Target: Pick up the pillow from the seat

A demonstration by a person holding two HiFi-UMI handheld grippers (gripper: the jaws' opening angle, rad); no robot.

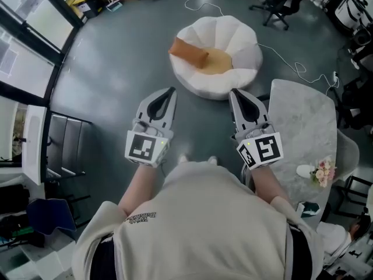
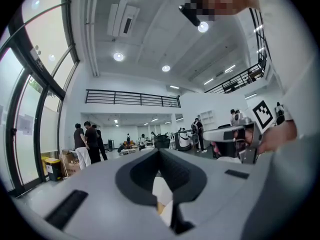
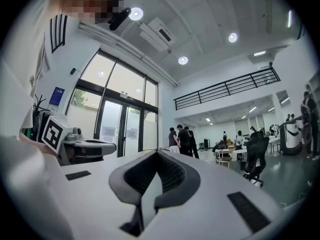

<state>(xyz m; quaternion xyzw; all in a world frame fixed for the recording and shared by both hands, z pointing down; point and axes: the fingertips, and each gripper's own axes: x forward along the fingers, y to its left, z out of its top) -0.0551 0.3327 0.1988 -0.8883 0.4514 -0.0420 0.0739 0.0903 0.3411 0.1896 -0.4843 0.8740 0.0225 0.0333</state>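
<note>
An orange pillow (image 1: 189, 52) lies on the left of a round white shell-shaped seat (image 1: 242, 37), beside the seat's tan cushion (image 1: 217, 62). The seat stands on the grey floor ahead of me. My left gripper (image 1: 171, 90) and right gripper (image 1: 232, 91) are held side by side in the air, short of the seat's near rim and pointing at it. Both are shut, tips together, with nothing in them. In the left gripper view the jaws meet at a point (image 2: 160, 150); a bit of white and orange shows through the gap below. The right gripper view shows its own closed jaws (image 3: 158, 151).
A marble-topped table (image 1: 303, 118) stands close on the right, with a small flower bunch (image 1: 323, 171) on it. A white cable (image 1: 294, 67) trails on the floor past the seat. Behind it is a black office chair (image 1: 278, 3). A glass wall (image 1: 29, 45) runs along the left. People stand far off (image 3: 183, 140).
</note>
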